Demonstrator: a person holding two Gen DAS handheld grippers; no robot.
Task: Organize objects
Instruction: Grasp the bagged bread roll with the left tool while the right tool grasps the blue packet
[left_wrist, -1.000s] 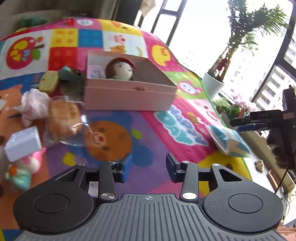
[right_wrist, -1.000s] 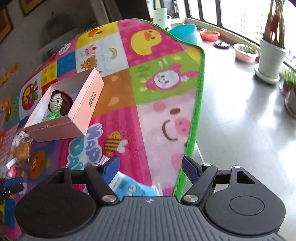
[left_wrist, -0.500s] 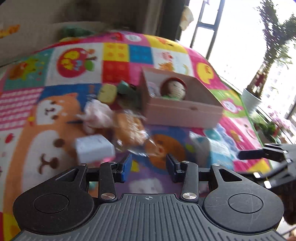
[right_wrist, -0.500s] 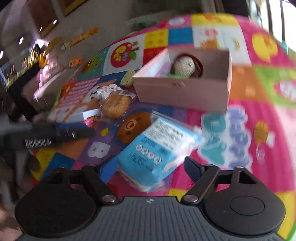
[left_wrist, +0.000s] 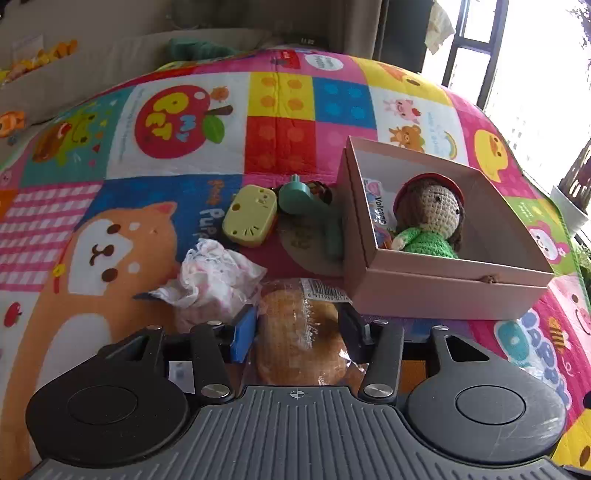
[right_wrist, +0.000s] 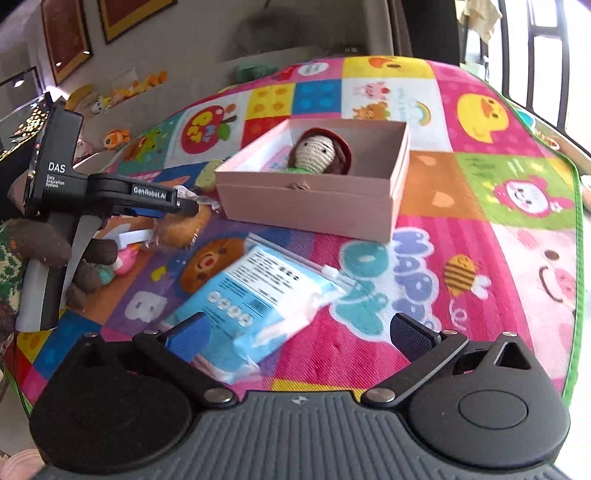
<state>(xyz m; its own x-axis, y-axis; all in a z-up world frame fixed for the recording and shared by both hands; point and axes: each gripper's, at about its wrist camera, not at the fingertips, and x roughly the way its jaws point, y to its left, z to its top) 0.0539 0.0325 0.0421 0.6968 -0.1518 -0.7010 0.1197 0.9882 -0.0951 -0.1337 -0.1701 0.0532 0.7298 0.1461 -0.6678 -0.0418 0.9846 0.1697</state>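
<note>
A pink cardboard box (left_wrist: 439, 291) lies open on the play mat with a crochet doll (left_wrist: 430, 218) inside; it also shows in the right wrist view (right_wrist: 314, 210). My left gripper (left_wrist: 297, 332) is open, its fingers on either side of a wrapped bread bun (left_wrist: 299, 332) on the mat, just in front of the box. My right gripper (right_wrist: 299, 332) is open wide over the mat, with a blue wipes pack (right_wrist: 255, 295) by its left finger. The left gripper (right_wrist: 177, 206) shows at the left of that view.
Left of the box lie a yellow toy (left_wrist: 251, 218), a teal toy (left_wrist: 314, 210) and a crumpled white wrapper (left_wrist: 214, 277). A small white box (right_wrist: 133, 236) and pink toys sit under the left gripper. The mat's green edge (right_wrist: 576, 258) is at the right.
My left gripper moved forward and down so its open fingers now flank the bread bun. My right gripper swung from the mat's edge to face the box and the wipes pack.
</note>
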